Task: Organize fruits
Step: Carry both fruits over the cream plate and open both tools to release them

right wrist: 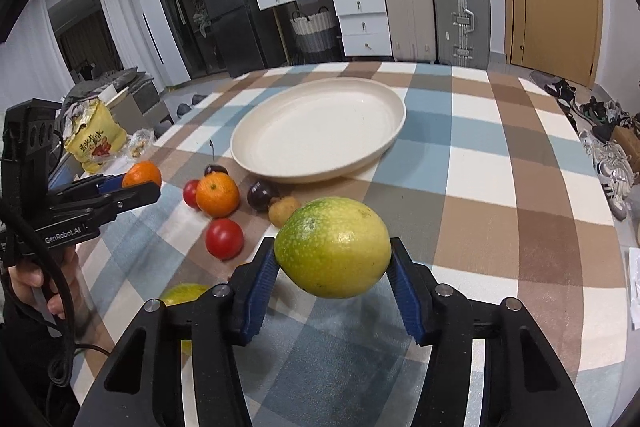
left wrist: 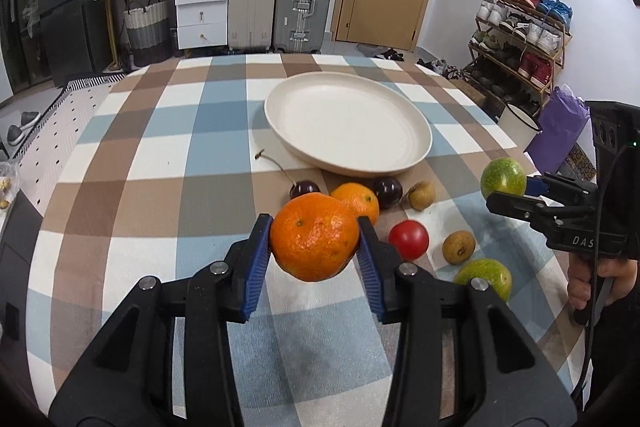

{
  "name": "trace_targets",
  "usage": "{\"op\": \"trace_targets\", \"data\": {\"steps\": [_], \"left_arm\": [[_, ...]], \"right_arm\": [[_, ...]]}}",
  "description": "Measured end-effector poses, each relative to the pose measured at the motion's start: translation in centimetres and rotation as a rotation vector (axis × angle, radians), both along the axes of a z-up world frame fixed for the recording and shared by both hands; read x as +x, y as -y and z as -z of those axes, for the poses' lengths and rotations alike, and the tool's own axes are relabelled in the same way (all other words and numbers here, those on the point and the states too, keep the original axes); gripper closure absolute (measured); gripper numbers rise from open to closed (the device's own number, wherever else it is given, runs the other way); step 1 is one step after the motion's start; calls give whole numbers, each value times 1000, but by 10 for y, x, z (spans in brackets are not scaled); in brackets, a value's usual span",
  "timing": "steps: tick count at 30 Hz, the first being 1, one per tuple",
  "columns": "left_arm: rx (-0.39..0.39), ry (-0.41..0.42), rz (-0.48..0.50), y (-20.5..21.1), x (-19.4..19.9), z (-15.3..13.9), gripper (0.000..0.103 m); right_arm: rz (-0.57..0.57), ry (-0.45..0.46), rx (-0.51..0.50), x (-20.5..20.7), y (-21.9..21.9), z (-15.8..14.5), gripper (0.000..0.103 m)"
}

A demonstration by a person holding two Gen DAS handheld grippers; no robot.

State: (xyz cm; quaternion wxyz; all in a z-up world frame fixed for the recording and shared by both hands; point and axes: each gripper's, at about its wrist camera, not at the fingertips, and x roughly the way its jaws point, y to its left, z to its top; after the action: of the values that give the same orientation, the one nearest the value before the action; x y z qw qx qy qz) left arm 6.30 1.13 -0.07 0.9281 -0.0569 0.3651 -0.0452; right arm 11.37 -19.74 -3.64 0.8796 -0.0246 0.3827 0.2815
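On the left, the left tool (left wrist: 315, 241) is clamped on a mandarin (left wrist: 314, 237), its blue pads pressing both flanks, the fruit raised clear of the checked bench (left wrist: 160, 155). The step in hand looks like carrying both fruits to the cream plate (left wrist: 348, 125), which sits empty at mid-bench beyond the loose fruit. To do it well, I would keep each grip steady without squeezing harder, since the mandarin's skin will give, travel above the second mandarin (left wrist: 357, 202), the two dark plums and the red tomato (left wrist: 408, 239) rather than through them, and set each fruit low inside the rim before letting go, so it does not roll. The two tools should land on separate sides of the plate. On the right, the right tool (right wrist: 333, 259) is clamped about halfway in on a green passion fruit (right wrist: 333, 247), also lifted; another green fruit (right wrist: 182, 294) lies half hidden behind its left finger, probably the same kind.
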Motion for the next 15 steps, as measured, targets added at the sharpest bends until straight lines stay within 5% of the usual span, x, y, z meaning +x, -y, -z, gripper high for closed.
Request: {"op": "trace_targets", "data": {"steps": [15], "left_arm": [[13, 74, 8, 8, 34, -26, 64]], "right_arm": [[-8, 86, 70, 15, -8, -33, 48]]}}
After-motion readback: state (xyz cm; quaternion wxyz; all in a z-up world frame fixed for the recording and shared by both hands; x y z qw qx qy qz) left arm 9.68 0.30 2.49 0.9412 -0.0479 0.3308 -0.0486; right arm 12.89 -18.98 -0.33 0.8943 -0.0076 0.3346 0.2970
